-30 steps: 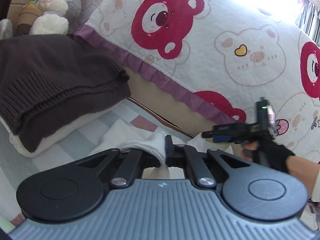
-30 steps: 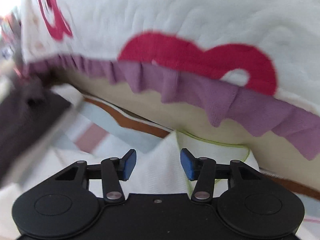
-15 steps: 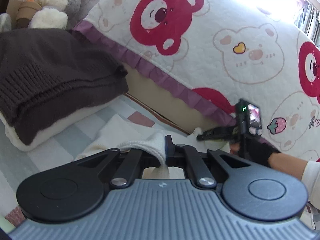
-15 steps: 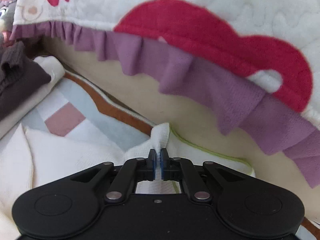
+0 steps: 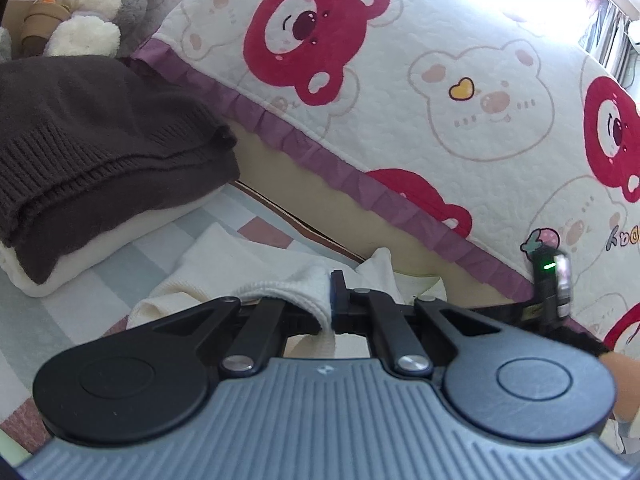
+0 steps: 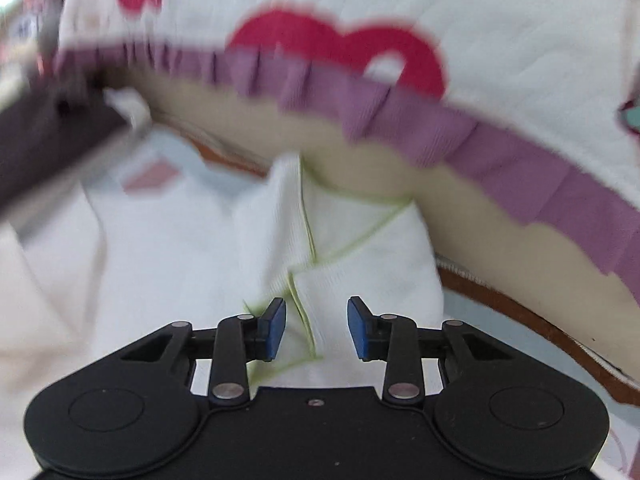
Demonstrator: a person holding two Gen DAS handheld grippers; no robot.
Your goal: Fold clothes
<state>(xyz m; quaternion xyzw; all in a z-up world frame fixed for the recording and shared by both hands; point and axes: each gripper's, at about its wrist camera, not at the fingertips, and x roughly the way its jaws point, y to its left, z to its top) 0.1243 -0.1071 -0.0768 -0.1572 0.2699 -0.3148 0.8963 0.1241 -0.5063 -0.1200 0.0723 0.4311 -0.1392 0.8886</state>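
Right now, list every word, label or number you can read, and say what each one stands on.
Quilt: dark lettering, upside down and cut off at the picture's edge, not readable.
Left gripper: tiny mark on its grey body, too small to read.
Right wrist view: no text.

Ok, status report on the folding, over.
Left claw shut on ribbed edge of white garment. Right claw open over same garment, not gripping. Brown sweater stacked aside, nothing blocking.

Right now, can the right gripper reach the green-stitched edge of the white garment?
Probably yes. The right gripper stands open right at the white garment, and the green-stitched edge lies bare in the gap between its pads; nothing covers it.
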